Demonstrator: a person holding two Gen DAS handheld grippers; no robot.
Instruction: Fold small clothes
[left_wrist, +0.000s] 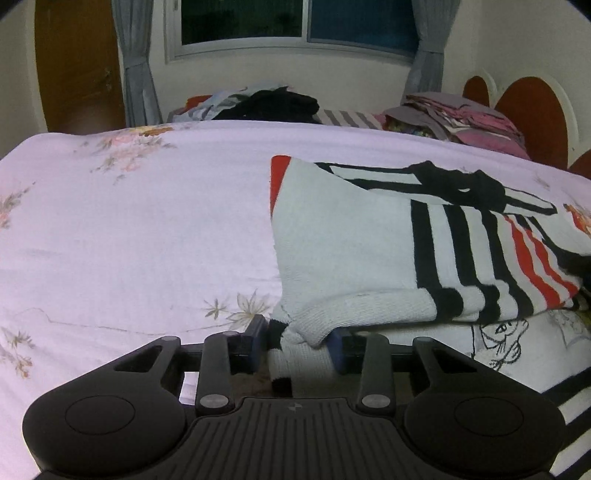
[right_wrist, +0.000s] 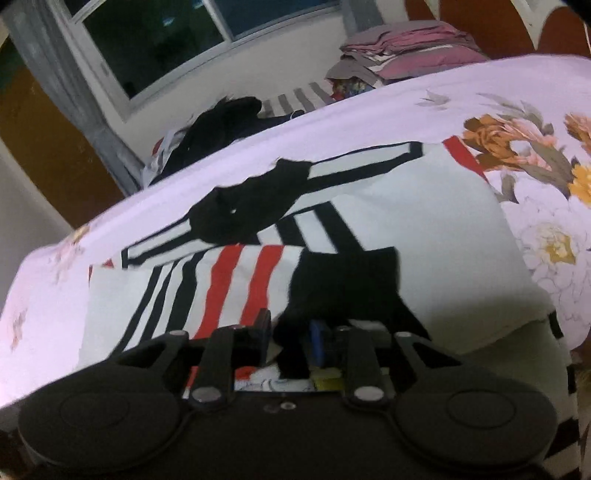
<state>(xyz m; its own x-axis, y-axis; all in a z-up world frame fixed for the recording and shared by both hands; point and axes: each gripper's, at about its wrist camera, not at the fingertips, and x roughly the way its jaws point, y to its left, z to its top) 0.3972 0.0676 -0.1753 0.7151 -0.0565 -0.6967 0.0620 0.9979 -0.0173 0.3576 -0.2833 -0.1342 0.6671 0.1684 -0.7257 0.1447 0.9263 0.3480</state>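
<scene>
A white knit sweater (left_wrist: 351, 240) with black and red stripes lies partly folded on the pink floral bed sheet (left_wrist: 129, 221). In the left wrist view my left gripper (left_wrist: 297, 345) is shut on a bunched white edge of the sweater at its near corner. The right wrist view shows the same sweater (right_wrist: 424, 221) from the other side. There my right gripper (right_wrist: 291, 339) is shut on a black piece of the sweater that hangs between its pads.
A white cloth with a cartoon drawing (left_wrist: 509, 339) lies under the sweater. Behind the bed are a heap of dark clothes (left_wrist: 273, 105) and a stack of folded pink and grey clothes (left_wrist: 461, 118). A red headboard (left_wrist: 532, 107) stands at the right.
</scene>
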